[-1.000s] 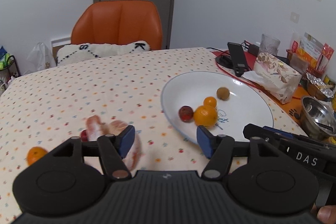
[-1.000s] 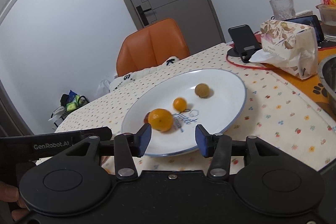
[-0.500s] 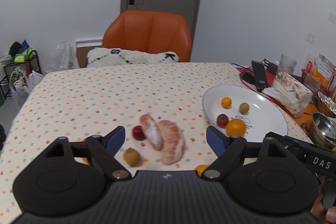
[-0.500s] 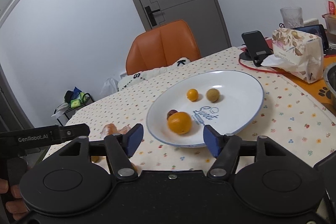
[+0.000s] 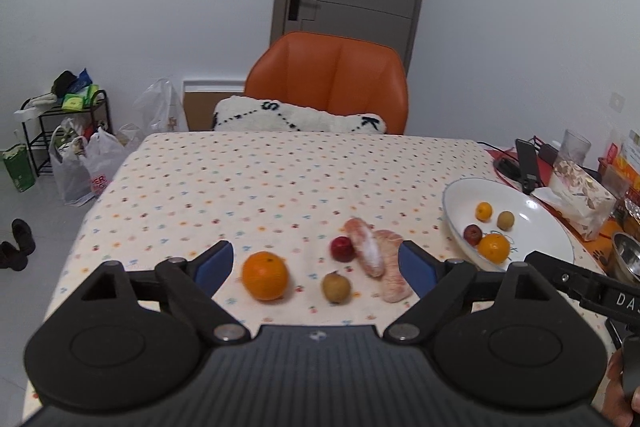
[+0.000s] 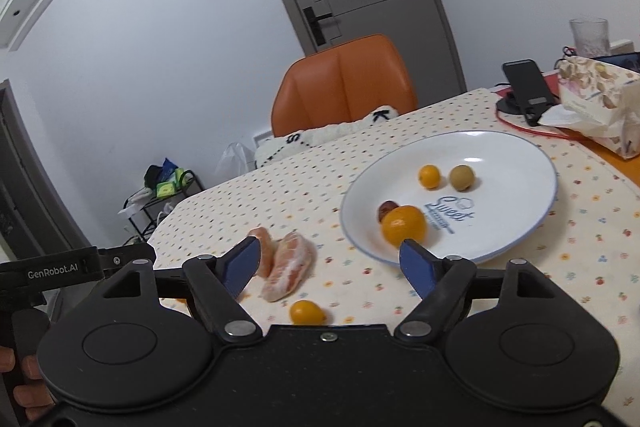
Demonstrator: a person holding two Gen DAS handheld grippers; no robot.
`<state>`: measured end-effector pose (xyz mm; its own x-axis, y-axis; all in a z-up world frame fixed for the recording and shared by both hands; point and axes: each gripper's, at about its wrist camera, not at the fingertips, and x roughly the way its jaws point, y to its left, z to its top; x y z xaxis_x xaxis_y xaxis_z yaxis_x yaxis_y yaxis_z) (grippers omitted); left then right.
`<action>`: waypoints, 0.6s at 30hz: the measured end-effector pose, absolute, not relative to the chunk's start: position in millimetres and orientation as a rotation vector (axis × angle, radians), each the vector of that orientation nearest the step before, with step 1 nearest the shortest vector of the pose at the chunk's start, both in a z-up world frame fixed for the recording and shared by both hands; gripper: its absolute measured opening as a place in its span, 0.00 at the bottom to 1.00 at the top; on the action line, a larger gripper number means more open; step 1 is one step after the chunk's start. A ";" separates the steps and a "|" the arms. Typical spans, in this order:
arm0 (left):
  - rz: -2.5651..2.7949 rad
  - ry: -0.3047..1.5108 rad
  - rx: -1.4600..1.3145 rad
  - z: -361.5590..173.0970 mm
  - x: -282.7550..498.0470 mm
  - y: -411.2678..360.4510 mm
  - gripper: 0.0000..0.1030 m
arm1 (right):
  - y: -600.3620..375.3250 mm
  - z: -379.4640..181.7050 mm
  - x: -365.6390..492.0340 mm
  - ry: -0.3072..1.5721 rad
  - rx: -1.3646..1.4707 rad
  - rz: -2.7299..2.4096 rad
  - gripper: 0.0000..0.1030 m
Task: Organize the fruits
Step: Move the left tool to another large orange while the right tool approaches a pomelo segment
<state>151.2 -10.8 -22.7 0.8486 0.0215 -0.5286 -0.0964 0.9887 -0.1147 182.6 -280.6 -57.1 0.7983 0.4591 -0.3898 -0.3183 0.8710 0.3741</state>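
Note:
A white plate (image 5: 536, 223) (image 6: 504, 163) on the dotted tablecloth holds an orange (image 5: 493, 248) (image 6: 403, 225), a small orange fruit (image 5: 483, 211) (image 6: 429, 175), a brown fruit (image 5: 505, 219) (image 6: 462, 177) and a red fruit (image 5: 473, 234) (image 6: 387, 208). Left of the plate lie two peeled pomelo segments (image 5: 370, 251) (image 6: 289, 267), a red fruit (image 5: 342, 248), a brown fruit (image 5: 336, 287) and an orange (image 5: 265, 275). A small orange fruit (image 6: 306, 311) lies at the table's near edge. My left gripper (image 5: 314, 265) is open above the loose fruit. My right gripper (image 6: 330, 263) is open too, empty.
An orange chair (image 5: 332, 83) with a white cushion (image 5: 300, 119) stands at the far side. A phone on a stand (image 6: 528, 89), a tissue pack (image 6: 596, 99), a glass (image 6: 588, 33) and a metal bowl (image 5: 628, 259) crowd the right side. Bags and a rack (image 5: 60, 147) are on the floor at left.
Both grippers have pulled back and up from the plate and opened wider. The left view has swung left, so the loose fruit now lies between its fingers.

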 end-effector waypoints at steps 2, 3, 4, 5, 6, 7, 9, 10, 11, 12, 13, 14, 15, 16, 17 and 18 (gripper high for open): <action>0.074 0.555 -0.150 -23.6 148.5 -3.0 0.86 | -273.5 -54.8 181.5 0.489 0.286 0.434 0.74; 0.079 0.555 -0.156 -24.2 148.2 0.6 0.86 | -270.3 -53.8 181.3 0.488 0.282 0.439 0.74; 0.084 0.555 -0.163 -24.9 147.5 4.5 0.86 | -267.0 -52.9 181.3 0.488 0.276 0.444 0.74; 0.089 0.556 -0.170 -25.7 147.4 8.0 0.86 | -263.7 -52.3 181.9 0.488 0.270 0.449 0.74; 0.093 0.556 -0.178 -26.5 147.2 11.7 0.86 | -260.5 -51.9 182.2 0.489 0.264 0.452 0.74; 0.095 0.554 -0.185 -27.2 146.8 15.1 0.86 | -257.1 -51.7 182.5 0.490 0.259 0.455 0.74; 0.103 0.547 -0.194 -28.5 146.3 21.7 0.86 | -250.4 -51.6 183.0 0.494 0.249 0.462 0.73; 0.113 0.544 -0.196 -29.1 146.5 24.4 0.86 | -247.8 -51.7 183.2 0.497 0.244 0.464 0.73; 0.121 0.542 -0.198 -29.7 146.9 26.8 0.86 | -244.7 -51.9 183.6 0.500 0.239 0.467 0.73; 0.123 0.542 -0.201 -30.8 147.8 29.2 0.86 | -241.9 -52.1 184.7 0.505 0.232 0.470 0.73; 0.122 0.543 -0.204 -32.0 149.1 31.7 0.86 | -238.8 -52.3 185.9 0.509 0.224 0.473 0.72; 0.123 0.545 -0.207 -33.4 150.5 33.5 0.85 | -236.2 -52.4 186.5 0.513 0.218 0.474 0.72; 0.123 0.547 -0.209 -35.0 152.1 35.0 0.85 | -233.7 -52.4 187.7 0.516 0.215 0.477 0.71; 0.121 0.548 -0.211 -36.6 153.7 36.2 0.85 | -231.3 -52.4 189.2 0.520 0.212 0.482 0.70; 0.117 0.550 -0.212 -38.3 155.1 37.3 0.84 | -228.8 -53.1 190.1 0.523 0.206 0.484 0.70; 0.114 0.552 -0.213 -39.8 156.4 37.8 0.83 | -226.1 -53.1 191.1 0.526 0.197 0.485 0.69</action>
<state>156.4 37.8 -39.8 0.8460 0.0499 -0.5309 -0.1642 0.9716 -0.1703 191.1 -226.1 -53.1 0.7557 0.4912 -0.4331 -0.3921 0.8691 0.3015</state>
